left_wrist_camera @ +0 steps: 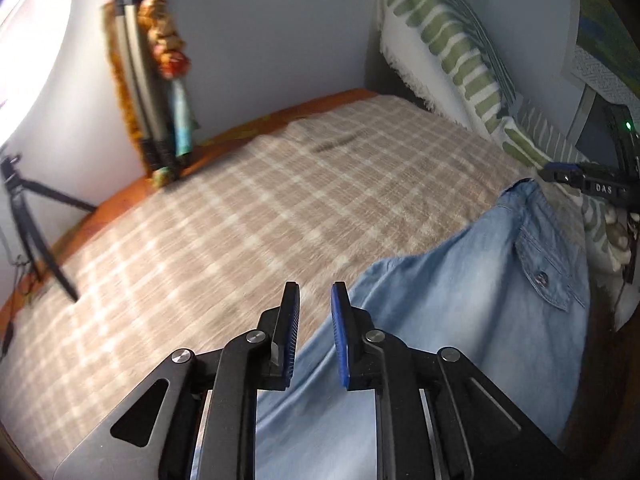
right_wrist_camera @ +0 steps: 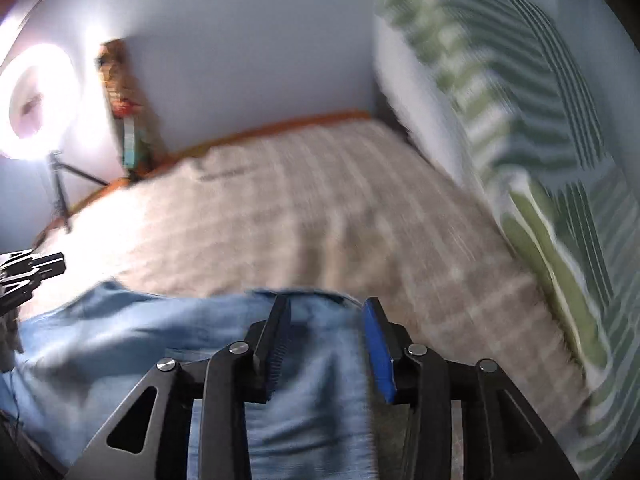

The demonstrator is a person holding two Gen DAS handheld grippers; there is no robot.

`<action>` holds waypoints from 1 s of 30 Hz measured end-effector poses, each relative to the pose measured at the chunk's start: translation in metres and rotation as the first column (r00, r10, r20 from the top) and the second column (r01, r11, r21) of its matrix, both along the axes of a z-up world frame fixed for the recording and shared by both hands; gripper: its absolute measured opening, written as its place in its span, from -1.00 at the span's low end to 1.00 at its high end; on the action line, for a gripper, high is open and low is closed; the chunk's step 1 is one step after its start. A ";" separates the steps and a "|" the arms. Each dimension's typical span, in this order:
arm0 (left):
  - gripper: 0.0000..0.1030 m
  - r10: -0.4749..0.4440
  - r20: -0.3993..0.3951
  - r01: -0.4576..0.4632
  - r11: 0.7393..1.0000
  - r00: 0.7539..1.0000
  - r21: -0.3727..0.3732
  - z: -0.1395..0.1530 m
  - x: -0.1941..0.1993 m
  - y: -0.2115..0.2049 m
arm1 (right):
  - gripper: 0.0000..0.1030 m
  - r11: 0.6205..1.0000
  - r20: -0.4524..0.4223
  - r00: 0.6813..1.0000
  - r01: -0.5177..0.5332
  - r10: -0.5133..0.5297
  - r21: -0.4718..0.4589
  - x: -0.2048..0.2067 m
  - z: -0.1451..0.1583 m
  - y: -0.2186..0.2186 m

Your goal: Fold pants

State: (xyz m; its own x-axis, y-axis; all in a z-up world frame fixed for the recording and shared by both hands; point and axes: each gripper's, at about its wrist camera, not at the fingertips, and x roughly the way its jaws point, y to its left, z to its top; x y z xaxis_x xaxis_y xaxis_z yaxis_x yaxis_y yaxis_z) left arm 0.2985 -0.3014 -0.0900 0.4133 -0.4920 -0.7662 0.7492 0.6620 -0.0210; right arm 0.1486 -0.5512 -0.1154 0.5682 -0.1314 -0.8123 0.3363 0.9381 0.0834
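Note:
Light blue denim pants (left_wrist_camera: 472, 304) lie on the checked beige bedspread (left_wrist_camera: 248, 216), with a buttoned back pocket (left_wrist_camera: 554, 272) facing up. My left gripper (left_wrist_camera: 315, 294) hovers over the pants' left edge. Its jaws stand a little apart, and only cloth and bedspread show behind the gap. In the right wrist view the pants (right_wrist_camera: 160, 344) spread out below my right gripper (right_wrist_camera: 328, 307). It is open over the waist end and its pads are not pressing on the cloth. The right gripper's tip (left_wrist_camera: 568, 176) shows at the far right of the left wrist view. The left gripper (right_wrist_camera: 36, 268) shows at the left edge of the right wrist view.
Green-striped pillows (left_wrist_camera: 452, 52) lean against the wall on the right of the bed. A tripod (left_wrist_camera: 32, 224) with a ring light (right_wrist_camera: 36, 92) stands at the left. Folded colourful items (left_wrist_camera: 156, 80) lean on the back wall. An orange sheet edge (left_wrist_camera: 248, 124) rims the bed.

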 end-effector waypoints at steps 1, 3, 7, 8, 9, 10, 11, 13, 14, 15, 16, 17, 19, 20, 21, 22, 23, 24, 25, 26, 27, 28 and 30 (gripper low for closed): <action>-0.72 -0.005 0.000 0.005 1.000 1.000 -0.002 0.004 -0.006 0.010 | -0.17 0.999 0.009 0.999 -0.039 0.039 0.009 0.006 0.006 0.008; -0.72 -0.019 0.009 0.019 1.000 1.000 0.005 0.010 -0.021 0.025 | -0.16 0.990 0.019 0.991 -0.130 0.129 0.046 0.020 0.014 0.024; -0.72 -0.063 -0.002 0.063 0.998 0.998 0.029 0.013 -0.063 0.059 | 0.00 0.929 0.009 0.941 -0.336 0.339 0.158 0.069 0.013 0.068; -0.72 -0.067 -0.004 0.067 0.997 0.998 0.038 0.012 -0.070 0.063 | 0.10 0.911 0.000 0.925 -0.373 0.379 0.178 0.079 0.009 0.079; -0.72 -0.069 -0.006 0.069 0.996 0.998 0.052 0.010 -0.078 0.071 | 0.15 0.892 -0.010 0.909 -0.408 0.417 0.193 0.089 0.004 0.089; -0.72 -0.066 -0.012 0.067 0.996 0.998 0.063 0.008 -0.086 0.080 | 0.15 0.873 -0.031 0.889 -0.442 0.457 0.206 0.103 -0.005 0.102; -0.72 -0.058 -0.024 0.059 0.996 0.998 0.074 0.005 -0.092 0.090 | 0.15 0.866 -0.049 0.879 -0.454 0.473 0.209 0.112 -0.013 0.110; -0.72 -0.038 -0.037 0.041 0.995 0.999 0.089 0.003 -0.099 0.106 | 0.15 0.851 -0.083 0.861 -0.473 0.501 0.227 0.128 -0.029 0.124; -0.72 -0.027 -0.040 0.031 0.995 0.999 0.098 0.002 -0.102 0.114 | 0.16 0.845 -0.090 0.855 -0.479 0.510 0.237 0.133 -0.036 0.126; -0.72 -0.006 -0.039 0.011 0.993 0.999 0.114 0.000 -0.103 0.125 | 0.18 0.838 -0.099 0.848 -0.485 0.521 0.251 0.138 -0.044 0.129; -0.72 0.007 -0.038 -0.002 0.993 0.999 0.122 -0.001 -0.104 0.131 | 0.18 0.833 -0.109 0.843 -0.488 0.527 0.261 0.143 -0.051 0.131; -0.72 0.023 -0.045 -0.017 0.991 0.999 0.129 -0.003 -0.105 0.140 | 0.18 0.833 -0.120 0.840 -0.487 0.529 0.264 0.146 -0.058 0.133; -0.72 0.054 -0.052 -0.046 0.989 0.997 0.140 -0.006 -0.104 0.153 | 0.18 0.837 -0.142 0.838 -0.482 0.526 0.260 0.152 -0.069 0.134; -0.72 0.069 -0.051 -0.061 0.988 0.996 0.143 -0.006 -0.104 0.158 | 0.18 0.837 -0.143 0.839 -0.480 0.526 0.262 0.153 -0.072 0.134; -0.72 0.080 -0.051 -0.072 0.987 0.995 0.142 -0.007 -0.104 0.164 | 0.11 0.832 -0.134 0.838 -0.481 0.529 0.277 0.153 -0.075 0.133; -0.72 0.097 -0.053 -0.089 0.987 0.994 0.137 -0.006 -0.102 0.170 | -0.02 0.827 -0.128 0.836 -0.483 0.533 0.289 0.153 -0.075 0.133; -0.72 0.114 -0.054 -0.106 0.986 0.992 0.129 -0.005 -0.100 0.175 | -0.45 0.815 -0.114 0.832 -0.490 0.544 0.310 0.153 -0.076 0.135; -0.72 0.132 -0.055 -0.124 0.985 0.990 0.122 -0.004 -0.098 0.180 | -0.63 0.805 -0.103 0.826 -0.500 0.554 0.319 0.152 -0.075 0.139; -0.72 0.153 -0.056 -0.146 0.983 0.987 0.113 -0.003 -0.094 0.186 | -0.76 0.811 -0.095 0.825 -0.515 0.557 0.278 0.149 -0.070 0.146; -0.72 0.164 -0.055 -0.157 0.981 0.985 0.110 -0.003 -0.092 0.190 | -0.88 0.814 -0.093 0.821 -0.533 0.564 0.232 0.148 -0.065 0.152; -0.72 0.176 -0.051 -0.170 0.979 0.983 0.110 -0.002 -0.090 0.195 | -0.91 0.816 -0.096 0.818 -0.543 0.567 0.195 0.148 -0.059 0.158; -0.72 0.183 -0.047 -0.177 0.978 0.982 0.112 -0.002 -0.089 0.198 | -0.93 0.824 -0.085 0.823 -0.546 0.561 0.153 0.147 -0.050 0.161; -0.72 0.210 -0.034 -0.204 0.971 0.977 0.123 -0.004 -0.084 0.206 | -1.00 0.835 -0.057 0.835 -0.538 0.547 0.118 0.153 -0.039 0.159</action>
State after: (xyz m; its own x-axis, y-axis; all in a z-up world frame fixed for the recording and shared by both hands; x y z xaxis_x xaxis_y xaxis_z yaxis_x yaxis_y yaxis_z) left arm 0.2143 -0.0958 -0.0945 0.4589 -0.3043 -0.8348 0.5956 0.8025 0.0349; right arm 0.3015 -0.3921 -0.1541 0.4540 0.2558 -0.8535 -0.2146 0.9611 0.1739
